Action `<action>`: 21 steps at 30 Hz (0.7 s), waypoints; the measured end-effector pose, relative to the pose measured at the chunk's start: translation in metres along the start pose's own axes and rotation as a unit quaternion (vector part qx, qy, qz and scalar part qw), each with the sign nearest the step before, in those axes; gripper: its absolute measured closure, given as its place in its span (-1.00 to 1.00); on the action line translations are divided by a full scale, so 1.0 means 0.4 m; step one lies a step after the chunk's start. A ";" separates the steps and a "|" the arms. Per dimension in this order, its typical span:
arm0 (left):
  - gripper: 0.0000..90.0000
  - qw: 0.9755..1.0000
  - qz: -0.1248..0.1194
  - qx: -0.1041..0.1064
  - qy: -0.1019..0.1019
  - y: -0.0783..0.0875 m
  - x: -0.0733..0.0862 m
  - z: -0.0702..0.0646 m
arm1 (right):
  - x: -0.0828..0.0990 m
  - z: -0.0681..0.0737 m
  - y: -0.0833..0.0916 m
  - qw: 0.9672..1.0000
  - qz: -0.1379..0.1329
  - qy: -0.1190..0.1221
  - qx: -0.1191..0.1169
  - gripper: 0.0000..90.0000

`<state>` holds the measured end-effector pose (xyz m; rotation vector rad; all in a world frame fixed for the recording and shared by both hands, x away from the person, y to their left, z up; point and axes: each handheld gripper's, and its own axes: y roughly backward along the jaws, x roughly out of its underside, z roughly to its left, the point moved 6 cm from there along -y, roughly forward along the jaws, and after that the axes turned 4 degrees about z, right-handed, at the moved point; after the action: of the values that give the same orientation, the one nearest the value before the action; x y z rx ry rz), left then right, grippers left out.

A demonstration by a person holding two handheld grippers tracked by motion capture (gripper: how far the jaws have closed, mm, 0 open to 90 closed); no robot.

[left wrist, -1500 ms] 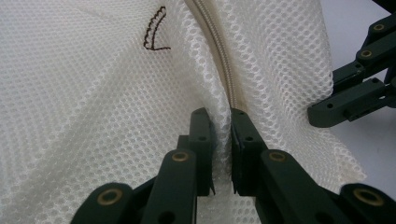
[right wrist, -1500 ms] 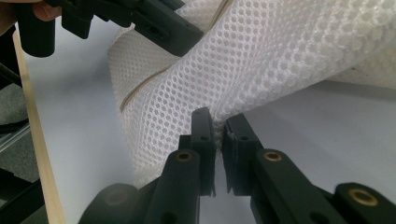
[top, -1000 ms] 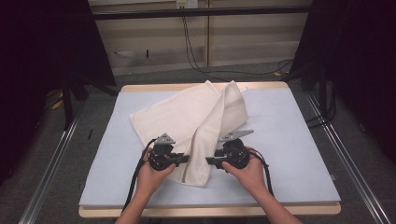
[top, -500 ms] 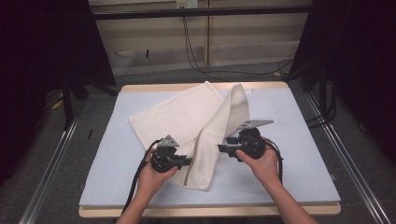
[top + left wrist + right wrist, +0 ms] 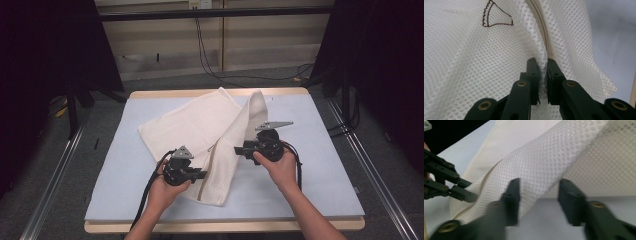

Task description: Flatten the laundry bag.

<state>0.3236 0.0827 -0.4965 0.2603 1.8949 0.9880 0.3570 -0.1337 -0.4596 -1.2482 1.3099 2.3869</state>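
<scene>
Shifted up and right of its earlier spot: right gripper, jaws just closing yet spread apart around the folded ridge of the mesh bag, not pinching it. Left gripper clenched on the bag's zipper edge, lower centre of the high view. Bag partly folded over; flattening and further folding judged left. Long axis slants from lower centre toward upper right on the table.

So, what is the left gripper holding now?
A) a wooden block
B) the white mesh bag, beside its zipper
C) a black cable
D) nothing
B: in the left gripper view the left gripper has its jaws pinched on the white mesh bag, right next to its zipper.
</scene>
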 end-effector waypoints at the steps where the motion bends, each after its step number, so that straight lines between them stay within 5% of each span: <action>1: 0.84 1.000 0.000 -0.001 -0.001 0.000 0.000 0.000 | 0.001 0.001 -0.001 1.000 0.001 0.003 -0.003 0.40; 6: 0.83 1.000 -0.007 -0.001 0.002 0.003 -0.002 0.002 | 0.010 0.015 0.010 1.000 -0.003 0.017 -0.017 0.91; 21: 0.82 1.000 -0.001 0.002 -0.001 0.001 -0.005 -0.007 | 0.143 0.004 0.065 1.000 0.026 0.018 0.000 0.81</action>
<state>0.3224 0.0803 -0.4943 0.2605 1.8952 0.9820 0.3069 -0.1623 -0.4842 -1.2793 1.3678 2.4101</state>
